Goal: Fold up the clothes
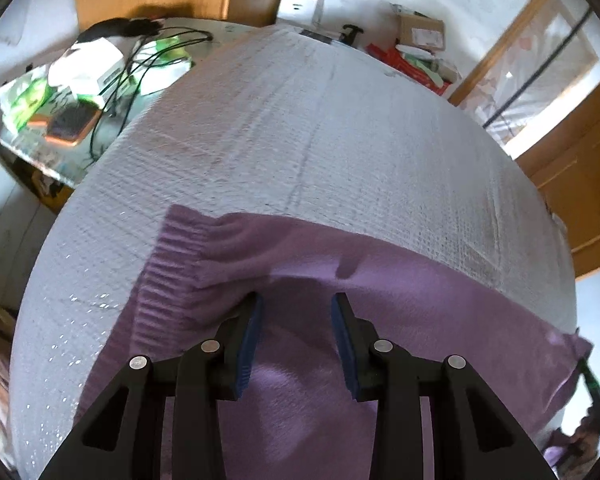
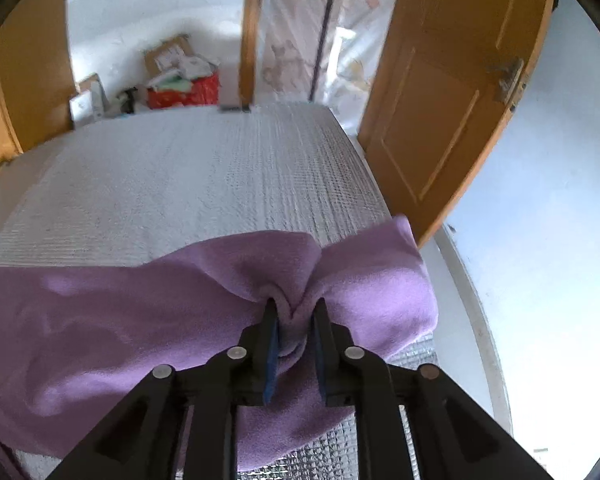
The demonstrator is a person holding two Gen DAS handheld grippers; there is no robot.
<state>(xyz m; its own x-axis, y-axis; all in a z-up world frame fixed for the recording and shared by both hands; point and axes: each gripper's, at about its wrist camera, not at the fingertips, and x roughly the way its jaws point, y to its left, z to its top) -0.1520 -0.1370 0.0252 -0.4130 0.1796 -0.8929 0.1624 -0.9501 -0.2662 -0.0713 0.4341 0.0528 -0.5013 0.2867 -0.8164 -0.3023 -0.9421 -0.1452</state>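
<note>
A purple knit garment (image 1: pixel 400 312) lies along the near edge of a tabletop (image 1: pixel 300 128) covered in white textured cloth, its long axis running left to right, the ribbed hem (image 1: pixel 168 280) at the left end. No writing can be read on it. The left gripper (image 1: pixel 296 300) hangs over the fabric with fingers (image 1: pixel 248 320) well apart, gripping nothing. The right gripper (image 2: pixel 294 308) has fingers (image 2: pixel 270 324) narrowly apart with a bunched fold of the garment (image 2: pixel 140 320) between them; whether they pinch it I cannot tell.

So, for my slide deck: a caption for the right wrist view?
Right gripper pinching a bunched fold of the purple garment at the table edge.
</note>
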